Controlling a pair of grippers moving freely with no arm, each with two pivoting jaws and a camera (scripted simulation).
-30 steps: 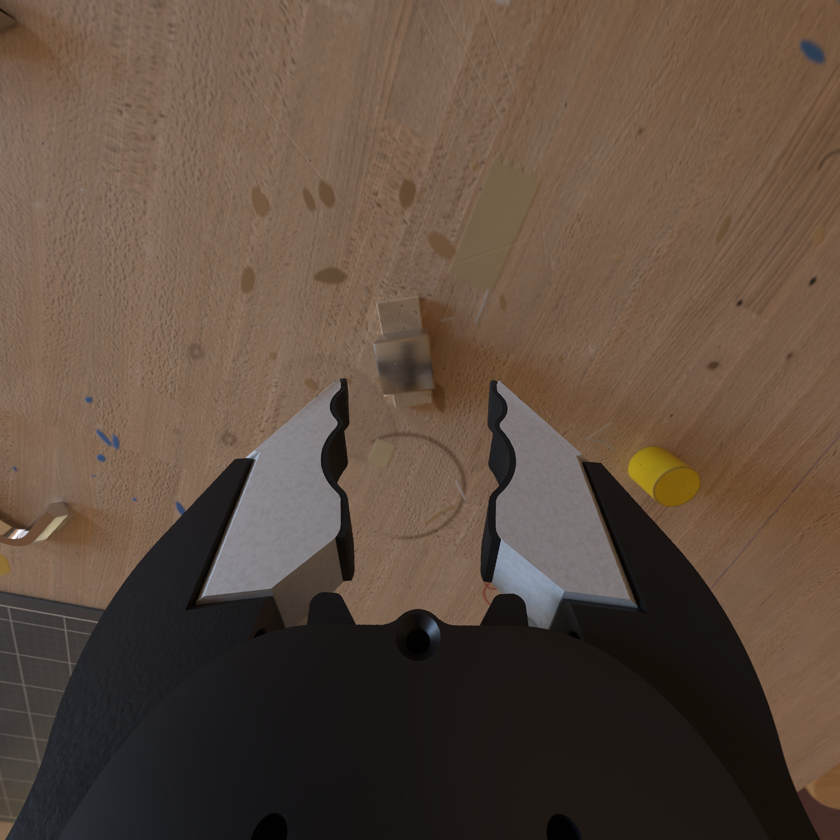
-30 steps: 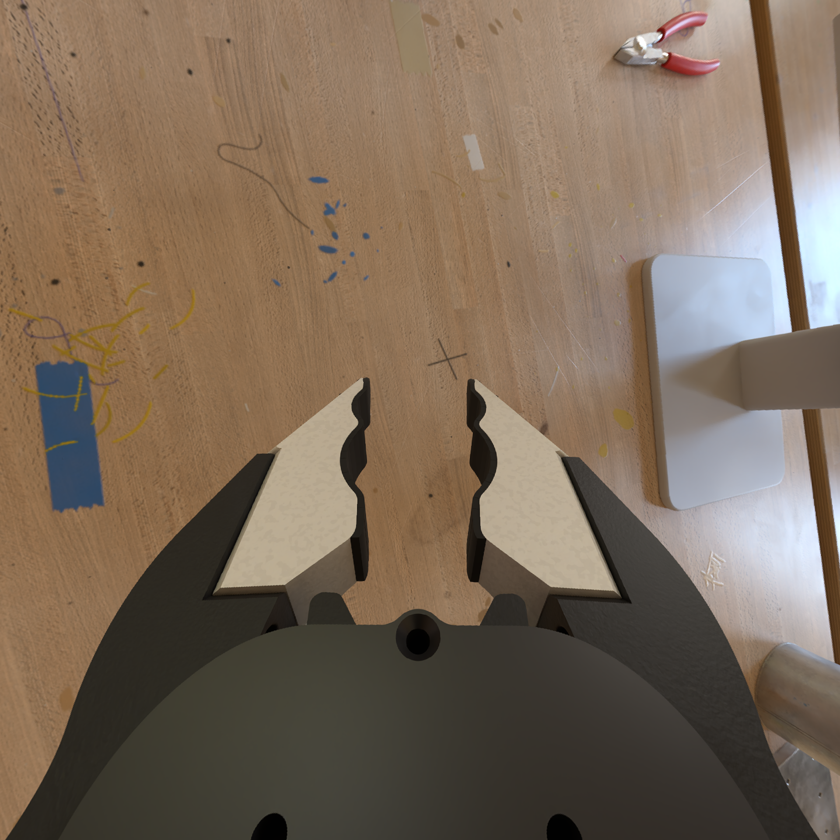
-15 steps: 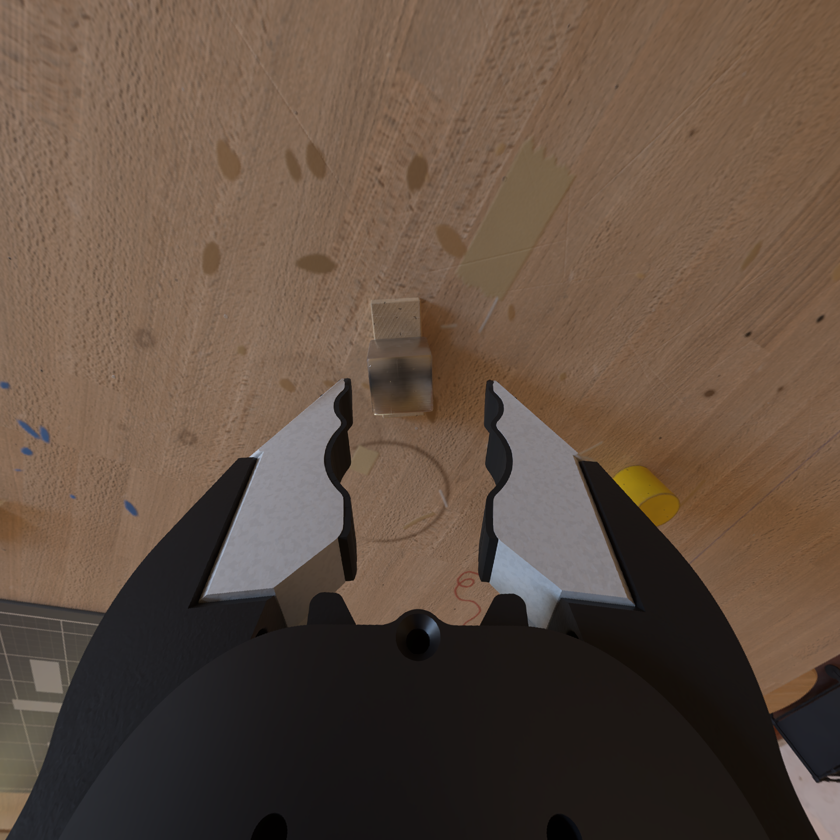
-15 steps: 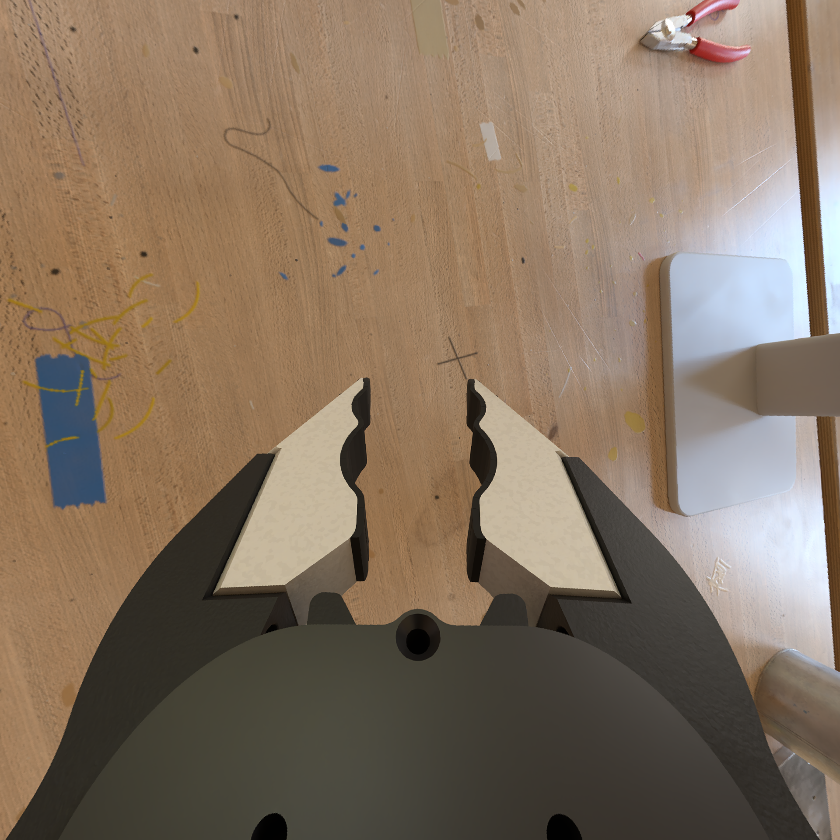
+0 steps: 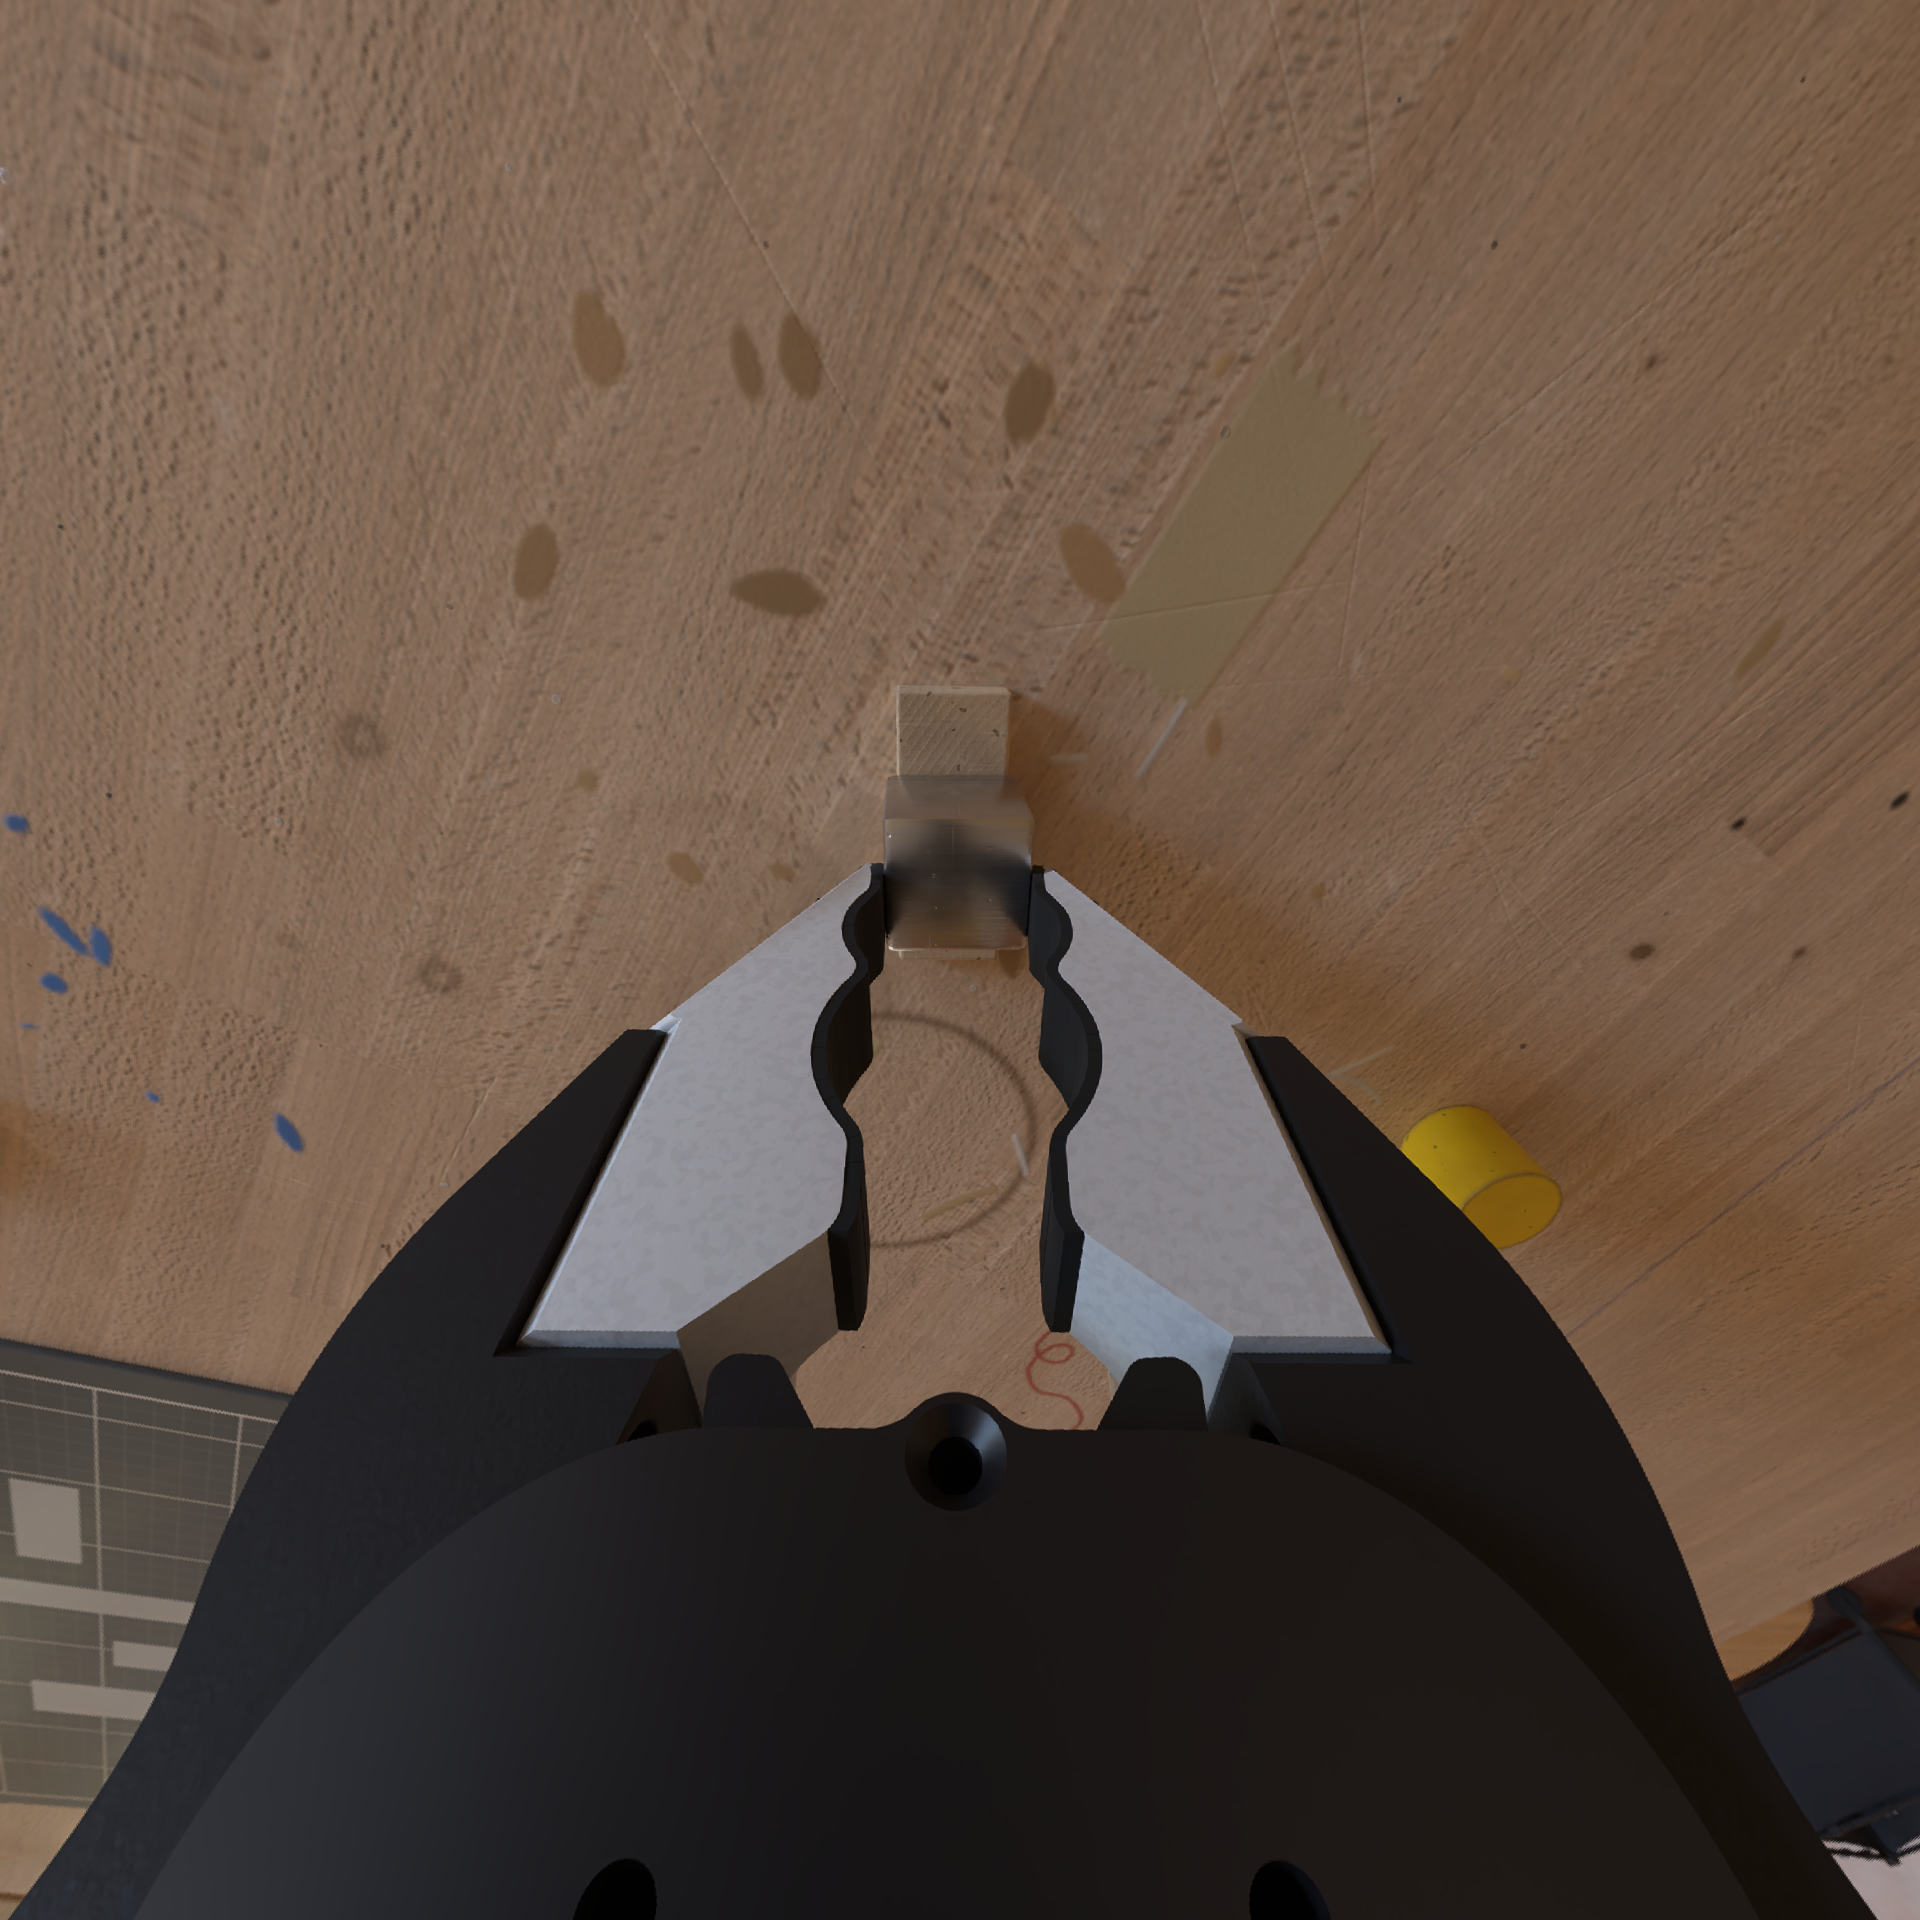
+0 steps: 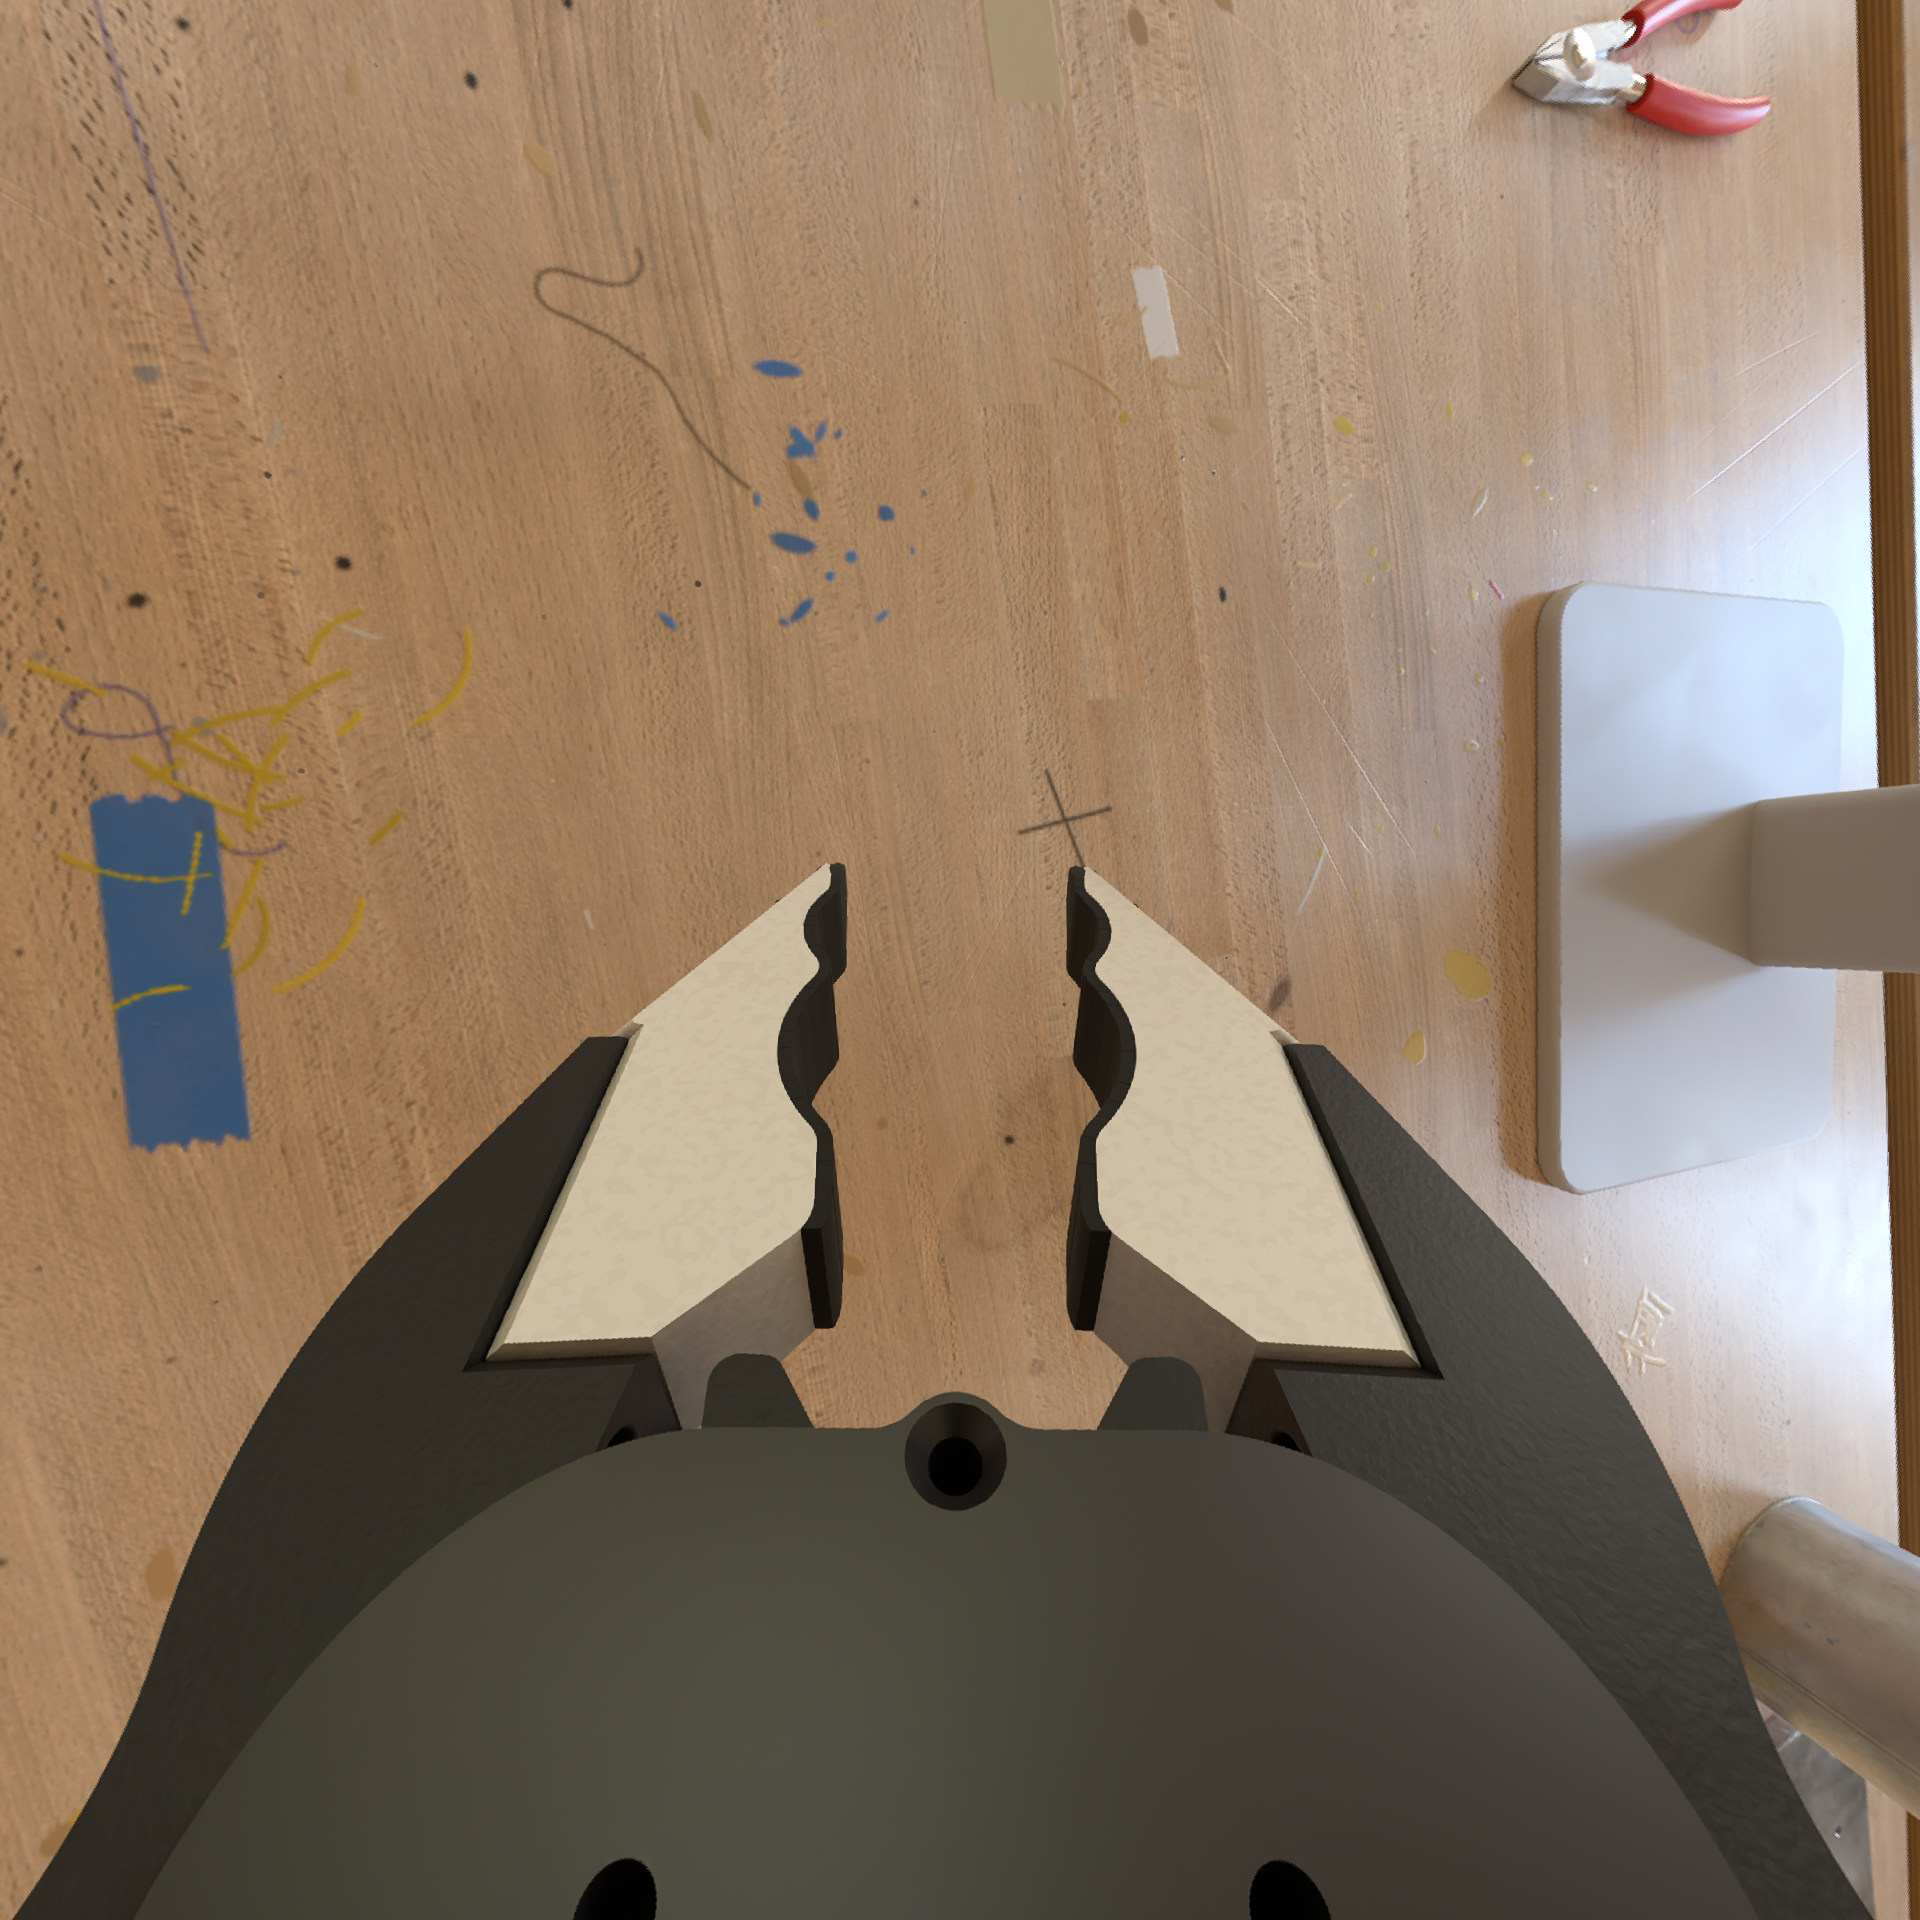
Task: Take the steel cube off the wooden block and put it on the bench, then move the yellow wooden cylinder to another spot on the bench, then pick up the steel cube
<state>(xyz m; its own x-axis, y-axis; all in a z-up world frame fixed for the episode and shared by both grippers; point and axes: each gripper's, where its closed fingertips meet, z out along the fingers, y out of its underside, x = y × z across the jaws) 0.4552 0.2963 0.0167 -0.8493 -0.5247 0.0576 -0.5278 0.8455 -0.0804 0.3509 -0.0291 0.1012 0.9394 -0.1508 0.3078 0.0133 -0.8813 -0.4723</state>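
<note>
The left gripper (image 5: 956, 896) has its fingertips clamped on both sides of the small shiny steel cube (image 5: 956, 868), which sits atop the pale wooden block (image 5: 953, 732) on the scuffed wooden bench (image 5: 416, 416). The short yellow wooden cylinder (image 5: 1484, 1174) lies off to the right (well apart). The right gripper (image 6: 956, 894) hovers, fingers apart and empty, near red-handled pliers (image 6: 1642, 68).

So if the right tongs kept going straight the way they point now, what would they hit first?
Only the bench, most likely. The right tongs are open with nothing between the fingertips, and bare wood lies ahead; a pencilled cross sits just right of that line. How far off the surface is, the view does not show.
</note>
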